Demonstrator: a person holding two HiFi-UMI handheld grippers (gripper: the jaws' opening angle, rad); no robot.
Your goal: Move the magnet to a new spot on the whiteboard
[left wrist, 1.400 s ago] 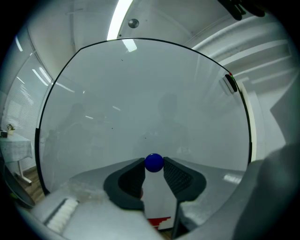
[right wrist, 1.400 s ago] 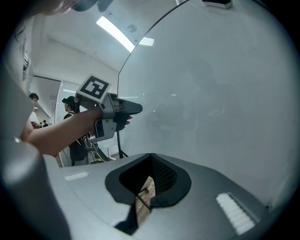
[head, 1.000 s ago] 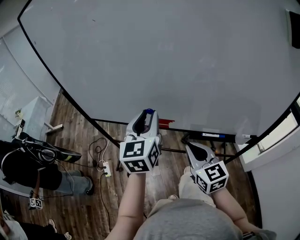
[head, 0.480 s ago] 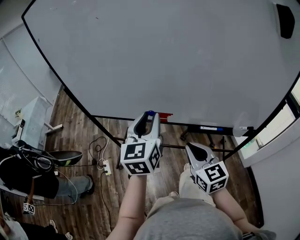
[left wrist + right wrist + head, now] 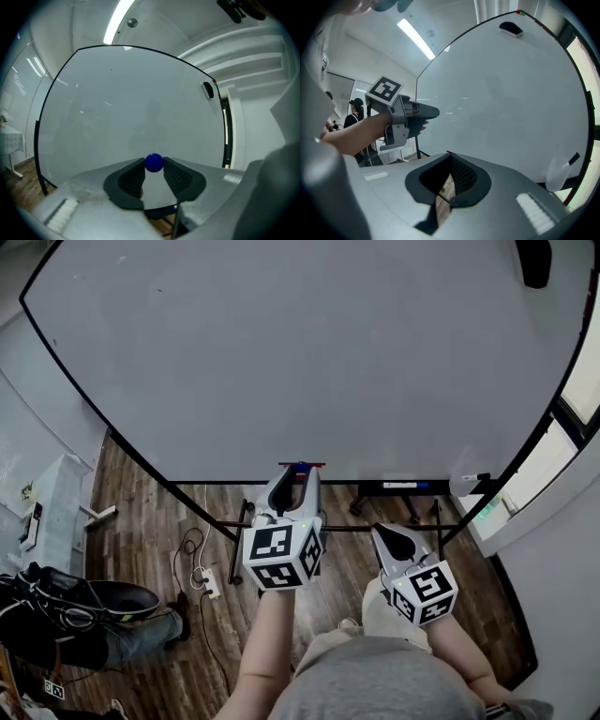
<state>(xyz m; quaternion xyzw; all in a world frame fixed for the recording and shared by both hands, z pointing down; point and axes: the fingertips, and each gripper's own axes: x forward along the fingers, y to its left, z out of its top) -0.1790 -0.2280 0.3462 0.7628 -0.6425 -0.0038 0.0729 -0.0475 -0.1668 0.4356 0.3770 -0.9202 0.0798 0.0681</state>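
A small blue ball magnet [image 5: 153,162] is pinched between the tips of my left gripper [image 5: 153,167], which is shut on it. In the head view the magnet [image 5: 299,466] sits at the left gripper's [image 5: 299,474] front end, level with the lower edge of the big whiteboard [image 5: 309,352]. Whether it touches the board I cannot tell. My right gripper [image 5: 380,533] hangs lower and to the right, shut with nothing in it; its tips [image 5: 449,158] meet. The right gripper view shows the left gripper [image 5: 425,112] from the side, in front of the whiteboard [image 5: 511,108].
A black eraser [image 5: 532,259] sticks to the board's top right corner. The tray [image 5: 403,487] below the board carries markers and a white holder [image 5: 466,484]. Cables and a power strip [image 5: 208,579] lie on the wooden floor. A person [image 5: 355,112] stands far left.
The head view has swung along the board, so the eraser and tray sit further left. The left gripper still grips the magnet, now level with the tray line. The right gripper has not moved.
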